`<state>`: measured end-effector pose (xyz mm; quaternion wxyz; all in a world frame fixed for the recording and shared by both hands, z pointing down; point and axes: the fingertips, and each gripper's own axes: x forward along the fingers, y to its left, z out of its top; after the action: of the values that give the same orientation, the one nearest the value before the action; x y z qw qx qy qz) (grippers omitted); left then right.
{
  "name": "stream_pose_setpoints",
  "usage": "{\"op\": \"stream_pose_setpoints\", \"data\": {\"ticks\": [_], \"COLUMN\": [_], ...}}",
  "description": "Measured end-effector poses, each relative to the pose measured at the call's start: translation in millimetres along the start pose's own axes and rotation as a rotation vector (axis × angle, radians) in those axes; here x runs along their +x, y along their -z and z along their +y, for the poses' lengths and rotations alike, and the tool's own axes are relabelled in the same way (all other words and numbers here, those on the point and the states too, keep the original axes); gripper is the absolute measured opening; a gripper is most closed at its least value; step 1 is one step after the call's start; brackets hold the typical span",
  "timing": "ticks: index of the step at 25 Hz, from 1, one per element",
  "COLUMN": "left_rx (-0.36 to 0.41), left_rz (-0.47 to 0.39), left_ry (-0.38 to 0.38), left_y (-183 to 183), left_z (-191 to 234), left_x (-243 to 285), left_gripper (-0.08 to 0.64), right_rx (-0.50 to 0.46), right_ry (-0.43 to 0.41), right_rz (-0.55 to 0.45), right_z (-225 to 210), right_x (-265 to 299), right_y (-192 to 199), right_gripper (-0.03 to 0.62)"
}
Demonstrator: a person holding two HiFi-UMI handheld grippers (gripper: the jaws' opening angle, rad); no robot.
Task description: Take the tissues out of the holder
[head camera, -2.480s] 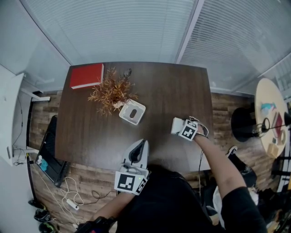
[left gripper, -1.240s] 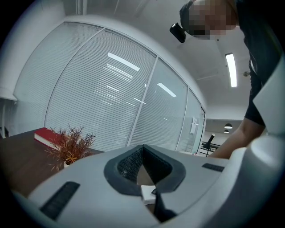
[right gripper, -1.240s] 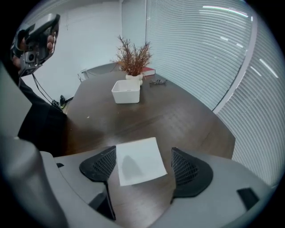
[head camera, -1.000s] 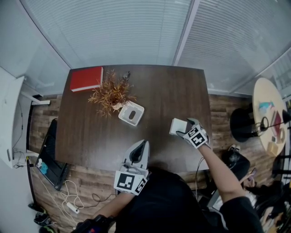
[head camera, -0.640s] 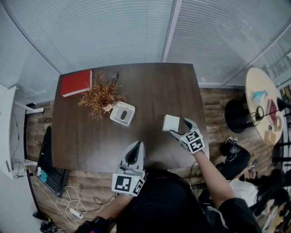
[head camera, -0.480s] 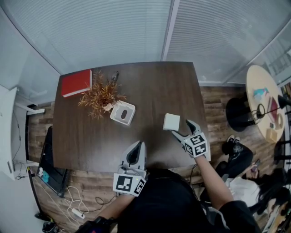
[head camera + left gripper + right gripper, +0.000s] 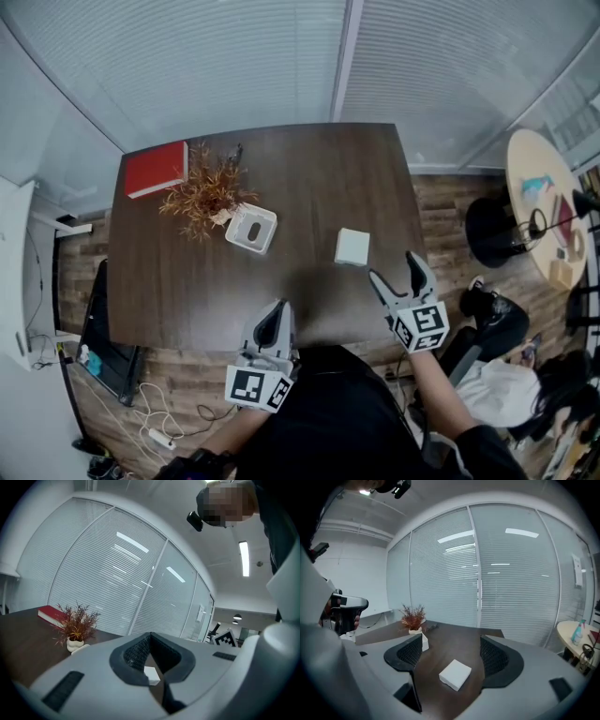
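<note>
Tissues (image 7: 352, 247): we see them flat on the surface (image 7: 319, 178), just ahead of the right gripper (image 7: 396, 267), well apart from the holder (image 7: 250, 229).
Right jaws: wide, empty.
Left gripper (image 7: 273, 317): jaws together, empty.
Left to do: nothing, we judge.

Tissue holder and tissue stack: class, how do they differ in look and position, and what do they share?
The tissue holder has a dark oval slot on top; the tissue stack is plain. The tissue holder stands beside the dried plant; the tissue stack lies alone, nearer the right edge of the table. Both are white, squarish, and rest on that dark table.
</note>
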<state>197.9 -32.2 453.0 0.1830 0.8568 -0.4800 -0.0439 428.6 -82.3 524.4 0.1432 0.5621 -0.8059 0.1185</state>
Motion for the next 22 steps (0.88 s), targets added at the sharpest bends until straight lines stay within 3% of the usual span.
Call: {"op": "stream_pose_setpoints", "data": {"ticks": [6, 12, 19, 20, 22], "left_rx": [-0.034, -0.039, -0.037, -0.047, -0.046], "left_rz": [-0.019, -0.048, -0.079, -0.086, -0.101], "left_ry": [0.011, 0.006, 0.057, 0.06, 0.063], "left_y": [-7.7, -31.3, -65.7, -71.2, -81.5], "left_z": [20.7, 48.0, 62.8, 68.3, 80.6], "left_x": [-21.8, -42.2, -67.9, -71.7, -79.1], "left_gripper": [-0.002, -0.002, -0.002, -0.002, -0.002], "right_rx": [0.064, 0.044, 0.052, 0.032, 0.021], "right_ry": [0.086, 0.088, 0.051, 0.043, 0.022], "right_rz": [-0.119, -0.192, -0.238, -0.252, -0.289], "right_z": [39.2, 104.9, 177.7, 188.3, 208.9], "right_x": [-34.3, -49.1, -42.9, -39.2, -31.9], "right_y": [-30.7, -66.4, -99.7, -105.7, -116.9], "right_gripper": [0.393, 0.393, 0.391, 0.38, 0.237]}}
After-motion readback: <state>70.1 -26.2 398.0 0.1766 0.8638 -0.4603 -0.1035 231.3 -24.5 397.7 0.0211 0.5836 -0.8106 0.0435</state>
